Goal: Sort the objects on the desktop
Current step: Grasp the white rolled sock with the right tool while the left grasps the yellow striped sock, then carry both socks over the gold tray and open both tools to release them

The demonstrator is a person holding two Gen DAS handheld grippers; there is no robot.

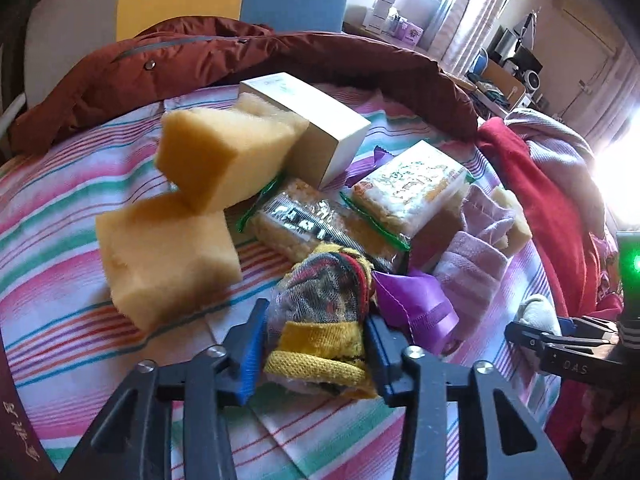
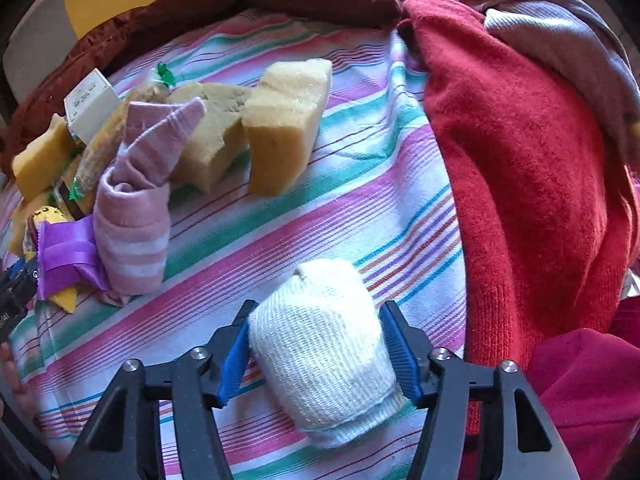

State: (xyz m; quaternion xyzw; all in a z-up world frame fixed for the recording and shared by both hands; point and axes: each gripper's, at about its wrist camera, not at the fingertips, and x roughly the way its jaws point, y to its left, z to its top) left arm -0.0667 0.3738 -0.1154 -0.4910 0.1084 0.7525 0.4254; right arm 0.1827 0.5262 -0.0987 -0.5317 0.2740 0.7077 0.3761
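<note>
Each gripper pinches a rolled sock over the striped cloth [image 2: 320, 184].

The left gripper [image 1: 316, 344] squeezes a yellow patterned sock [image 1: 324, 320]; the right gripper [image 2: 320, 352] clamps a white sock [image 2: 324, 344]. Farther off lie sponges [image 1: 168, 256], snack packets [image 1: 320, 224], a pink sock [image 2: 136, 216] and a white box [image 1: 320, 128].

Sunlit window [image 1: 618, 168], pale curtains [image 1: 472, 4], cluttered desk [image 1: 506, 76] behind.

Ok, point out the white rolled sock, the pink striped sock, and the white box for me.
white rolled sock [image 2: 320, 344]: right wrist view, middle of its ribbed side.
pink striped sock [image 2: 134, 216]: right wrist view, on the rolled body.
white box [image 1: 316, 120]: left wrist view, on its top face.
</note>
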